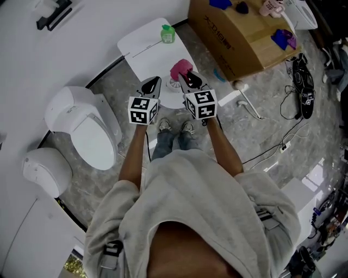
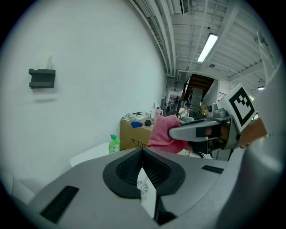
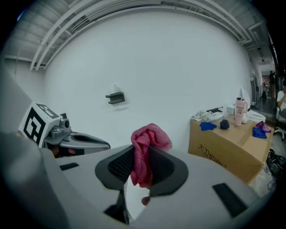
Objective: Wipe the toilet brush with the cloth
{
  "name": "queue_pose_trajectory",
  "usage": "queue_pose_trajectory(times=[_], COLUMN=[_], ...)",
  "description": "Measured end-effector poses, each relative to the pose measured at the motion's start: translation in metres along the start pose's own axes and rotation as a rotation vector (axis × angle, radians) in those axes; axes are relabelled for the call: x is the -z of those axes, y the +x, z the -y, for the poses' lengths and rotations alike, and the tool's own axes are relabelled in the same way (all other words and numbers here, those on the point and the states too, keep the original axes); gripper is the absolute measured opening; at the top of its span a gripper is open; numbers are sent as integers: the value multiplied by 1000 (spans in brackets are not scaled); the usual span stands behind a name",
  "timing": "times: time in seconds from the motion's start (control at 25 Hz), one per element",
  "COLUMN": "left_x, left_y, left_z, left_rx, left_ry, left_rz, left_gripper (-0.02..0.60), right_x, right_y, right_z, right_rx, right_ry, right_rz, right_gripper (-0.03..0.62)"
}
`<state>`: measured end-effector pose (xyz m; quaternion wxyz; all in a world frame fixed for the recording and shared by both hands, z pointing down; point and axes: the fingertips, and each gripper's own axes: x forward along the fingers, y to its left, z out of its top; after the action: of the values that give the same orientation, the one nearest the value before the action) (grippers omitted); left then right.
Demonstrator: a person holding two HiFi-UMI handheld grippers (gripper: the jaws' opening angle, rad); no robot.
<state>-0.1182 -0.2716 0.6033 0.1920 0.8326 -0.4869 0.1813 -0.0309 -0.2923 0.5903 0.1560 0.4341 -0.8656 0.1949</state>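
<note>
White plain wall (image 1: 98, 32), with a black bracket (image 1: 54, 13) mounted on it. Floor (image 1: 261, 136) is grey and marbled. White toilet (image 1: 87, 127), lid down, stands against the wall — a cardboard box (image 1: 239, 38) sits further along, beside a low white platform (image 1: 144, 51). Ceiling strip light (image 2: 208, 47) is lit — ceiling ribbed, pale.

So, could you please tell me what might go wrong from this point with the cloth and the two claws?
The pink cloth is bunched in the shut right claw, with only a fold pinched, so rubbing might tug it free. The left claw is shut on nothing, so whatever gets wiped is unsteadied and may slide. Loose cables trail across the floor at the right, a possible trip hazard.
</note>
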Motion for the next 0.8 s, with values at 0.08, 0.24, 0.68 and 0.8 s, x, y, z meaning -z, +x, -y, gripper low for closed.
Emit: queue_pose_trajectory(times=[0.08, 0.24, 0.68, 0.8], left_x=[1, 4, 2, 1], left_y=[1, 5, 10, 8], left_z=[-2, 5, 13, 11], left_rx=[3, 26, 58, 56], left_ry=[0, 2, 14, 14], left_rz=[-1, -9, -7, -6], left_gripper=[20, 20, 19, 18], right_x=[3, 5, 21, 18], right_y=[-2, -7, -34, -43], right_z=[7, 24, 67, 77], right_rx=[19, 61, 172, 201], right_ry=[15, 41, 53, 50], right_rz=[-2, -2, -23, -17], right_gripper=[100, 100, 100, 100])
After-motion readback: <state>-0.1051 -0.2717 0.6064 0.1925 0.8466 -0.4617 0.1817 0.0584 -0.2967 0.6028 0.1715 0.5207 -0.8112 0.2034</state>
